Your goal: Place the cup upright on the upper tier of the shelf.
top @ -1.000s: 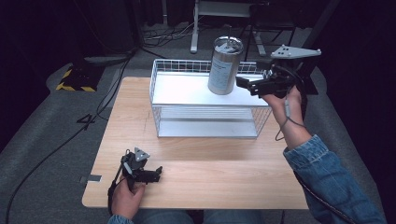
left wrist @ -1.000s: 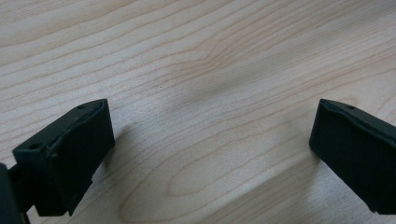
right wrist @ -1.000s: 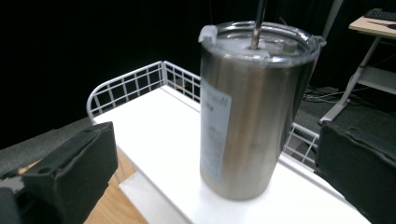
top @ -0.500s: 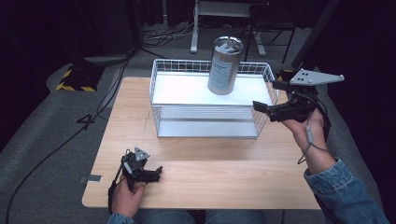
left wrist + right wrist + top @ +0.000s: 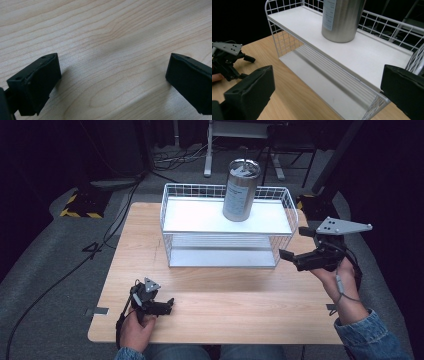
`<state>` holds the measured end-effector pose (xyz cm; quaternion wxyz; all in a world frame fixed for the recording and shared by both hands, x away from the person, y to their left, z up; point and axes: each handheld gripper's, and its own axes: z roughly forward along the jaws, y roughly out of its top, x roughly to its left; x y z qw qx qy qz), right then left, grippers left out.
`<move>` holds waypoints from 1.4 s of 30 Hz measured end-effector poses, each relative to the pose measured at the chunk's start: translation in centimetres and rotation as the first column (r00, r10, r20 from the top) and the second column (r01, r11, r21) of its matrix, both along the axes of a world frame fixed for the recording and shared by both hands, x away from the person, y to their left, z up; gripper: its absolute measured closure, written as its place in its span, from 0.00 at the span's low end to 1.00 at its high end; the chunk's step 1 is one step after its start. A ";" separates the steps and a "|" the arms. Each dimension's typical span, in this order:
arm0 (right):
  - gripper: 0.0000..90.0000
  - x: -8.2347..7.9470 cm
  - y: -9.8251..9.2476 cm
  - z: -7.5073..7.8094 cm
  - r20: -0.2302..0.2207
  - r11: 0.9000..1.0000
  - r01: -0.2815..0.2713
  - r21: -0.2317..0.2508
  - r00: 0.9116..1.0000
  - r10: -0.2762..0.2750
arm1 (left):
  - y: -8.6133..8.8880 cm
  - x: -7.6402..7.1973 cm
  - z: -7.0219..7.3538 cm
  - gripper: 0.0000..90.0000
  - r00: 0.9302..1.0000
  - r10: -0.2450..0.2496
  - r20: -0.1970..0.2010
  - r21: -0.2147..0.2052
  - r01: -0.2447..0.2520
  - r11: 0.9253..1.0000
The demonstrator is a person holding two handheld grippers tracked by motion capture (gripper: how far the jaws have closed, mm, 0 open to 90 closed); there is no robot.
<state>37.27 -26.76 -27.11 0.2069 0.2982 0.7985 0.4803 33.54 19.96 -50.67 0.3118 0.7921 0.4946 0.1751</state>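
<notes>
One steel canister (image 5: 241,190) upright on white wire rack's (image 5: 170,217) top shelf

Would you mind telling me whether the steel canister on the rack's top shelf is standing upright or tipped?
Upright: the steel canister stands on its flat base on the top shelf, lid upward, free of the right gripper.

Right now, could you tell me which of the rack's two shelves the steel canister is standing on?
The upper shelf of the wire rack: the steel canister stands upright there, while the lower shelf beneath it is bare.
</notes>
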 end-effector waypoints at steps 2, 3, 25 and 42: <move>0.00 -0.3 -0.3 -0.7 -0.003 1.000 0.000 -0.002 1.000 0.000 | 0.0 0.0 0.0 0.00 1.000 0.000 0.000 0.000 0.000 1.000; 0.00 -0.6 -0.6 -1.3 -0.008 1.000 0.002 -0.007 1.000 -0.002 | 0.0 0.0 0.0 0.00 1.000 0.002 0.000 -0.002 -0.002 1.000; 0.02 -1.4 -2.0 -12.5 -0.119 0.998 0.034 -0.061 0.992 -0.041 | 0.0 -0.1 0.0 0.00 1.000 0.001 0.001 0.000 -0.001 1.000; 0.11 -1.7 -1.3 -18.3 -0.164 0.996 0.041 -0.082 0.985 -0.054 | 0.0 -0.1 0.0 0.00 1.000 0.001 0.001 0.000 -0.001 1.000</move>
